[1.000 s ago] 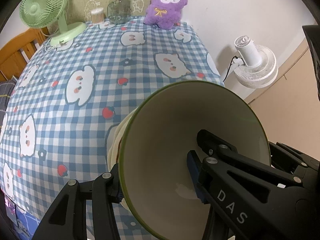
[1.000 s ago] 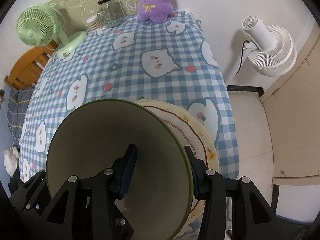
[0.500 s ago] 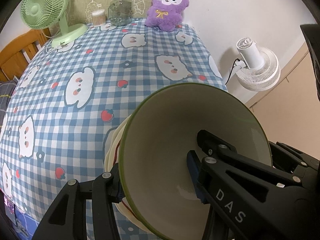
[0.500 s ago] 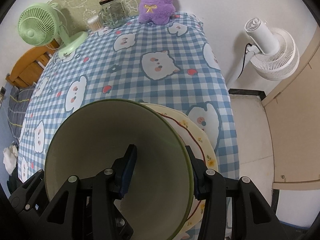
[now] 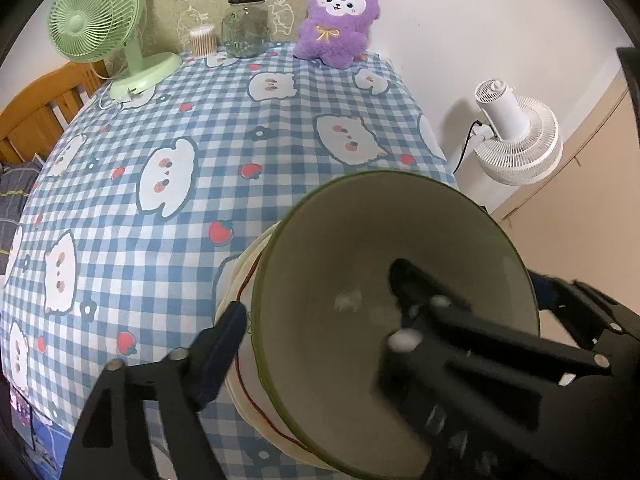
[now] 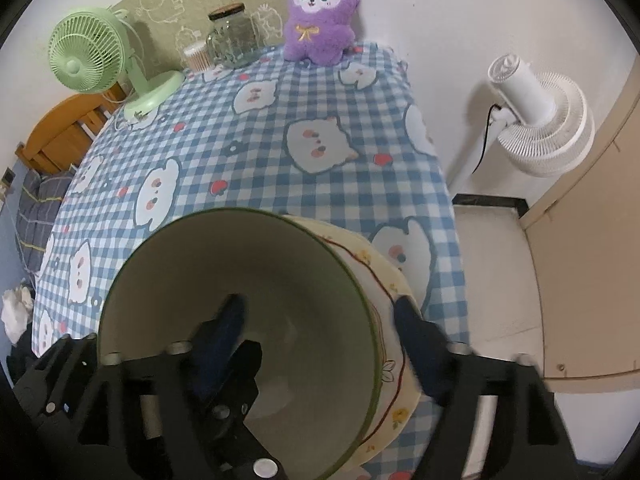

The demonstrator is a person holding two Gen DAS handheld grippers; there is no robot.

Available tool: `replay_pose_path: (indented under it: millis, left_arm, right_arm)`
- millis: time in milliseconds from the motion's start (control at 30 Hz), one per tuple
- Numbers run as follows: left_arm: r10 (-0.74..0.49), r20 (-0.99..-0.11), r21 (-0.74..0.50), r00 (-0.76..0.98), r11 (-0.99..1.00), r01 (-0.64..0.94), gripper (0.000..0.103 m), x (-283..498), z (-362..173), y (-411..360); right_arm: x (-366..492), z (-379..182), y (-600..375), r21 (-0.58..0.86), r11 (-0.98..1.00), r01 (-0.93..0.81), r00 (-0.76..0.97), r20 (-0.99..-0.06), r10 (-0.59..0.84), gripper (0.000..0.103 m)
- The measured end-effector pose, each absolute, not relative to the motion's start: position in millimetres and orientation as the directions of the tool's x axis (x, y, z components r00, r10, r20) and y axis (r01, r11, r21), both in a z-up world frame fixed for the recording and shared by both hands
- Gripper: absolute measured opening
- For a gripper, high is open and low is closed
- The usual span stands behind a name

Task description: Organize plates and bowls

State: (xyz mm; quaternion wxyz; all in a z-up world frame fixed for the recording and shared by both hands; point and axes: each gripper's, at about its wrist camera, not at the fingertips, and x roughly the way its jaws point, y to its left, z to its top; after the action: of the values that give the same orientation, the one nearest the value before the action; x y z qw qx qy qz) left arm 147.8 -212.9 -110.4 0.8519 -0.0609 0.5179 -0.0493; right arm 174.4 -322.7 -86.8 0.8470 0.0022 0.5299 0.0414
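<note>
A cream bowl with a green rim [image 5: 352, 264] [image 6: 280, 280] rests on a cream plate with a red line and small flowers [image 5: 240, 280] [image 6: 384, 276] near the table's front right corner. My left gripper [image 5: 320, 296] straddles the bowl's left wall, one finger outside and one inside. Its jaws are opening and the pads stand off the wall. My right gripper [image 6: 318, 308] straddles the opposite wall the same way, with its jaws opening too and its pads clear of the rim. Motion blurs the fingers of both.
The blue checked tablecloth [image 5: 200, 128] carries a green desk fan [image 5: 100, 20], a glass jar [image 5: 246, 24], a cotton-swab tub [image 5: 202, 38] and a purple plush [image 5: 340, 16] along the back. A white floor fan [image 6: 536, 120] stands beyond the right table edge. Wooden furniture [image 6: 60, 136] sits left.
Both grippers' jaws have spread apart and let go of the bowl's rim. The bowl now sits on the plate by itself.
</note>
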Motion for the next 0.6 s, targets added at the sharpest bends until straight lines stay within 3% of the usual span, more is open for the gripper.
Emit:
replay_pose_path:
  millis: [600]
  left_arm:
    - [-0.069,-0.807,-0.071,0.586,0.997,0.019,0.095,116.2,-63.0,-177.9]
  right_arm:
    - [139.0,-30.9,-288.9,0.03,0.996,-0.081,0.575,-0.815,0.071,0.084]
